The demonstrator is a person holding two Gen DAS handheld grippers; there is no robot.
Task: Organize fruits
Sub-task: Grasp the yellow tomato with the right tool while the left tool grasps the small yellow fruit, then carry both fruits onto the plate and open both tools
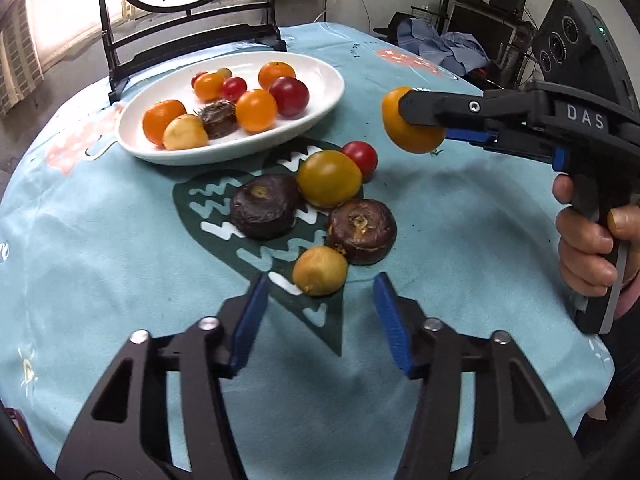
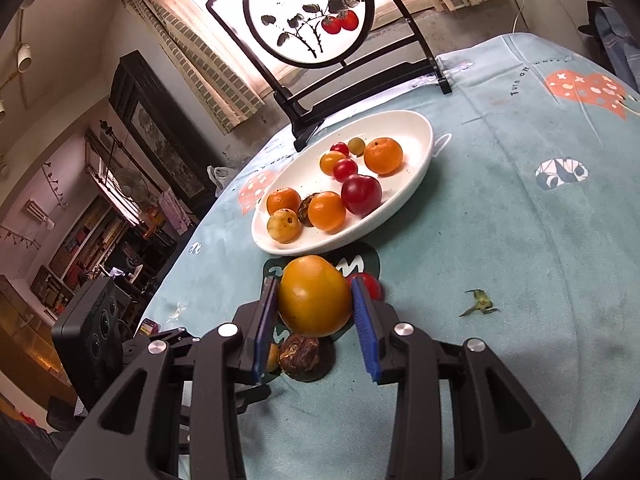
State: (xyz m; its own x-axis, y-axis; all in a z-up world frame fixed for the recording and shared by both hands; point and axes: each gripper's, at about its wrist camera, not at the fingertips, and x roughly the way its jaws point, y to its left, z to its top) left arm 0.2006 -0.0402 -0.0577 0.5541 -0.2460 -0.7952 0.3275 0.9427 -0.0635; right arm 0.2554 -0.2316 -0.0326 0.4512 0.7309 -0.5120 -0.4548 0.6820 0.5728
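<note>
My right gripper (image 2: 314, 306) is shut on an orange tomato (image 2: 314, 300) and holds it above the table, right of the white plate (image 1: 320, 68); the gripper (image 1: 408, 116) and tomato (image 1: 414, 136) also show in the left wrist view. The plate (image 2: 416, 128) holds several oranges, tomatoes and a dark fruit. My left gripper (image 1: 320, 308) is open and empty, low over a small yellow fruit (image 1: 319, 270). Near it lie two dark fruits (image 1: 264, 205) (image 1: 362, 230), a yellow-orange tomato (image 1: 329, 178) and a red tomato (image 1: 361, 155).
A black-framed round screen (image 2: 312, 12) painted with persimmons stands behind the plate. A green stem scrap (image 2: 478, 303) lies on the light blue cloth (image 2: 520, 240). A black camera unit (image 1: 576, 40) rides on the right gripper.
</note>
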